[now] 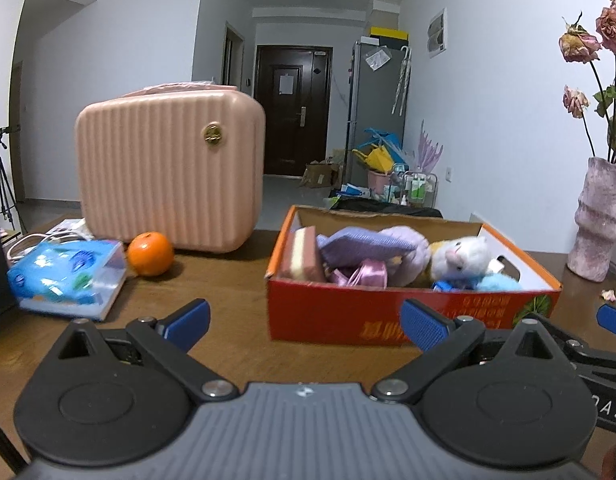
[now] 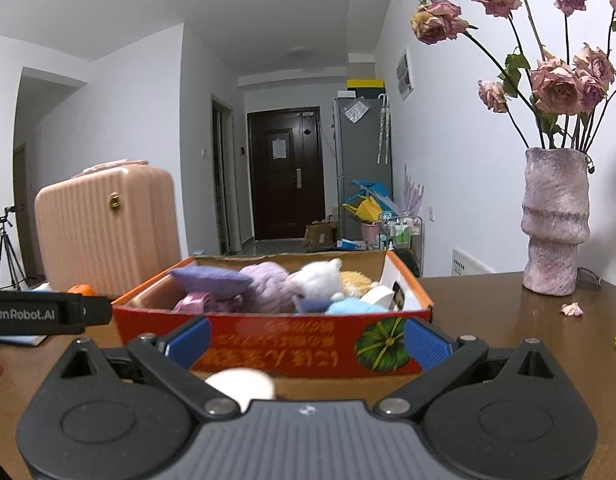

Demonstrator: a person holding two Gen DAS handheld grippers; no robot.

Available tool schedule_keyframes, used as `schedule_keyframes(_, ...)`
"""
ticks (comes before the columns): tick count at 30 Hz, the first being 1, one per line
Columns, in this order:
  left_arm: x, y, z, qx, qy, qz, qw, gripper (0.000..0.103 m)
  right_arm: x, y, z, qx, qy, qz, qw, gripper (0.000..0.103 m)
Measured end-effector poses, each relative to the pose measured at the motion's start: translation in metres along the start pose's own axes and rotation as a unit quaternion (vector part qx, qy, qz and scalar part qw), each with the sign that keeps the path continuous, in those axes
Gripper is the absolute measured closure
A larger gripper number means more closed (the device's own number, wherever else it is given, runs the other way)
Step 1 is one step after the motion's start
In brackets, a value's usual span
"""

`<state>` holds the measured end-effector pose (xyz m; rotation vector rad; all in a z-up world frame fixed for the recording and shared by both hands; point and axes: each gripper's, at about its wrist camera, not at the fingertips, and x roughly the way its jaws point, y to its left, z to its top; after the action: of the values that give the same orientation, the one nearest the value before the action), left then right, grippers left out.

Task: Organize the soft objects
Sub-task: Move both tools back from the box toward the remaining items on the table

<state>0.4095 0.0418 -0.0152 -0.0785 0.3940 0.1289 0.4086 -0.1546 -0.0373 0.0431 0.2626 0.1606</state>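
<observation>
An orange cardboard box [image 1: 347,316] [image 2: 276,348] on the brown table holds soft things: a purple cushion [image 1: 363,245] [image 2: 210,278], a lilac plush [image 2: 270,286], a white plush cat [image 1: 461,258] [image 2: 319,278], a light blue plush [image 1: 497,282] [image 2: 349,306], pink satin ribbon [image 1: 363,274] and a striped sponge block [image 1: 304,258]. My left gripper [image 1: 308,322] is open, just short of the box's near wall. My right gripper [image 2: 306,340] is open before the same wall; a pale round object [image 2: 242,386] lies low between its fingers, untouched.
A pink ribbed case [image 1: 170,168] [image 2: 106,232] stands behind an orange [image 1: 150,254] and a blue tissue pack [image 1: 68,276] on the left. A lilac vase [image 2: 555,226] [image 1: 601,220] of dried roses stands right, fallen petals [image 2: 571,309] near it. Hallway clutter lies beyond.
</observation>
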Motion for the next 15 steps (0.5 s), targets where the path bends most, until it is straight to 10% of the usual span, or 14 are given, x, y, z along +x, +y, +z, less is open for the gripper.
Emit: schedule_keyframes(15, -0.036, 0.049, -0.023, 0.005, 0.030, 0.016, 0.9994, 0.000, -0.025, 0.046, -0.021, -0.024, 0.069, 0.026, 0.997, 0.000)
